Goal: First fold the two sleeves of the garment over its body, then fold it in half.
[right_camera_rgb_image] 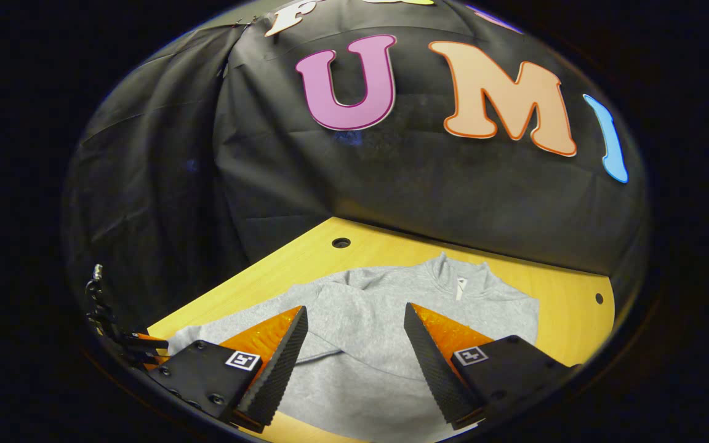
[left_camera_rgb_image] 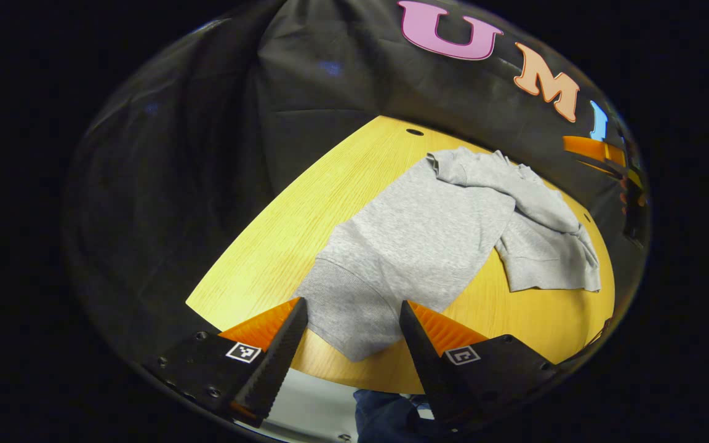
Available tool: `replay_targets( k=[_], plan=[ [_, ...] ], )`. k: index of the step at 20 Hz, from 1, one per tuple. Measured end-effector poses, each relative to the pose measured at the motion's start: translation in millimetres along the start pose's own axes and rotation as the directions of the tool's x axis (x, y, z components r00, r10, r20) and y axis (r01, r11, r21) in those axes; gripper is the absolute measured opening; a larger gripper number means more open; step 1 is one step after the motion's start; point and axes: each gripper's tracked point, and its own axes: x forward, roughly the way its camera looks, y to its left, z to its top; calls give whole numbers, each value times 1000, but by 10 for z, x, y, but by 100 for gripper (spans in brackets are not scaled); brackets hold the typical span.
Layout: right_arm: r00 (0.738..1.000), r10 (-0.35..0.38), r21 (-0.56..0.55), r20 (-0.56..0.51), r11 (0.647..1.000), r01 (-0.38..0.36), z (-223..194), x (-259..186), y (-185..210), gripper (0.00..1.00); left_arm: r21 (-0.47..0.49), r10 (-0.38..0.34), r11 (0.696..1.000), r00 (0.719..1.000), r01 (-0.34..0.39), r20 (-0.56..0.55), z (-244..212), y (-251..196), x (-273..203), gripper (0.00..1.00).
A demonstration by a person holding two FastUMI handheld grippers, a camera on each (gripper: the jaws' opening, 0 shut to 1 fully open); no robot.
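My left gripper (left_camera_rgb_image: pixel 353 307) hangs spread wide over the near hem of the grey garment (left_camera_rgb_image: pixel 428 234), gripping nothing. The garment lies on the yellow counter (left_camera_rgb_image: pixel 305 215), one sleeve (left_camera_rgb_image: pixel 545 246) folded across its far side. My right gripper (right_camera_rgb_image: pixel 354 314) is spread too, above the garment's chest; its fingers hide part of the cloth. The lower hem is cut off in the right gripper view.
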Motion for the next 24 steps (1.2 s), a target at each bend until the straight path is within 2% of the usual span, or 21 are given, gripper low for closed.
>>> replay_targets(
  k=[2,5,6,7,9,11,16,19,22,24],
  plan=[
    [1000,-24,4,-3,1000,24,-29,-245,-123,98,2,14,1000,1000,-14,16,37,-33,19,85],
    [999,-44,28,-20,999,45,-107,-559,-241,98,-3,3,1000,1000,-3,22,66,-118,89,67],
    [999,-43,47,-25,998,44,-129,-638,-255,98,-13,-5,1000,1000,6,19,85,-156,104,57],
    [999,-40,64,-31,997,42,-149,-705,-261,98,-21,-21,1000,1000,22,16,104,-216,133,42],
    [998,-56,70,-29,996,57,-154,-827,-320,98,-33,-34,999,999,34,5,128,-277,188,23],
    [997,-73,78,-20,994,74,-122,-930,-392,98,-24,-30,999,1000,30,-10,145,-311,208,13],
    [990,-137,117,21,984,134,-26,-1164,-655,98,-41,-31,999,999,29,-27,211,-412,261,4],
    [980,-195,124,39,974,188,-12,-1328,-918,98,-150,-49,988,998,42,-41,269,-528,262,2],
    [967,-247,140,56,961,237,0,-1528,-1171,98,-278,-95,956,995,93,3,493,-698,192,2],
    [959,-277,150,64,952,266,-13,-1648,-1326,98,-306,-135,941,990,143,45,691,-845,95,2]
  ],
)
